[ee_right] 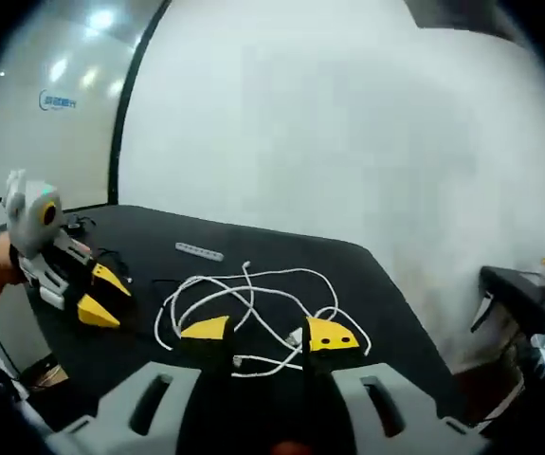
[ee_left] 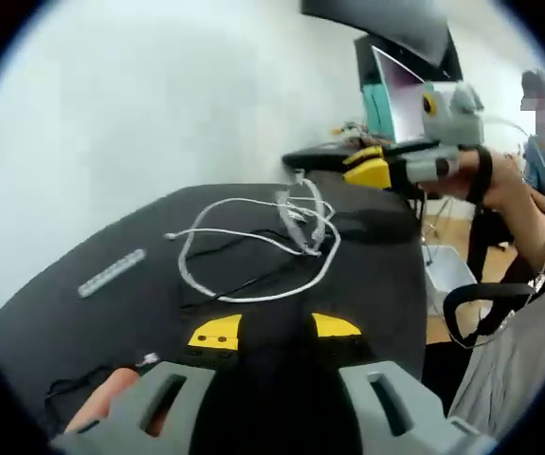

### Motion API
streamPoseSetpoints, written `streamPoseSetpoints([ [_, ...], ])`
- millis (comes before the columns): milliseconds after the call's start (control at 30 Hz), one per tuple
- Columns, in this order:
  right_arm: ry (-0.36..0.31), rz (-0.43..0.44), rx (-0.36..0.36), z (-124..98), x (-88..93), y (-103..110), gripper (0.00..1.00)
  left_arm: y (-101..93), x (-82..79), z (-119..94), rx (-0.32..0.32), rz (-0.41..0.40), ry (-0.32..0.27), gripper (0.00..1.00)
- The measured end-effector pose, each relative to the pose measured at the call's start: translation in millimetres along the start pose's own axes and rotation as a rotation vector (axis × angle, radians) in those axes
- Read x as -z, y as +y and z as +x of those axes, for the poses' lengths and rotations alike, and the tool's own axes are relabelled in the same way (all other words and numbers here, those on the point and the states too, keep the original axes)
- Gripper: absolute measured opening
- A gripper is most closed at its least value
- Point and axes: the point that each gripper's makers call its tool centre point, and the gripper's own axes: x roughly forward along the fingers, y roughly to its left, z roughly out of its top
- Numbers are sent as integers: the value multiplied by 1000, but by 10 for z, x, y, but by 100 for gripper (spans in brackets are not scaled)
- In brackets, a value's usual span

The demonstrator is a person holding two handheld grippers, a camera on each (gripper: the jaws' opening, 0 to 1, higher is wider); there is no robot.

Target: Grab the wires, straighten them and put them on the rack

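Note:
A tangle of white wires (ee_left: 253, 245) lies in loops on the round black table (ee_left: 82, 322), with a thin black wire running under it. My left gripper (ee_left: 277, 330) is open, its yellow-tipped jaws just short of the tangle's near loop. The right gripper (ee_left: 372, 164) comes in from the right, held by a hand above the table's far edge. In the right gripper view the white wires (ee_right: 253, 303) spread just beyond my open right gripper (ee_right: 268, 332). The left gripper (ee_right: 97, 296) hovers at the left, open. The small grey strip rack (ee_left: 111, 273) (ee_right: 199, 251) lies flat beyond the wires.
A person's hand (ee_left: 111, 396) shows by my left jaw, next to a thin black cable (ee_left: 73, 384). A monitor (ee_left: 400, 85) and cluttered desk stand behind the table, with a white bin (ee_left: 447, 275) on the floor. A dark desk (ee_right: 518, 284) is at the right.

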Motion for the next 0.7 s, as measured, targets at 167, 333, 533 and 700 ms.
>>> streamPoseSetpoints([
  [167, 39, 258, -154, 286, 34, 301, 26, -88, 15, 205, -48, 29, 24, 13],
  [333, 117, 407, -203, 716, 195, 474, 21, -106, 38, 105, -61, 70, 25, 3],
  [533, -79, 321, -30, 884, 16, -34, 6, 107, 296, -360, -82, 85, 99, 1],
  [700, -131, 264, 97, 925, 80, -451, 4, 282, 459, -696, -91, 10, 97, 1],
])
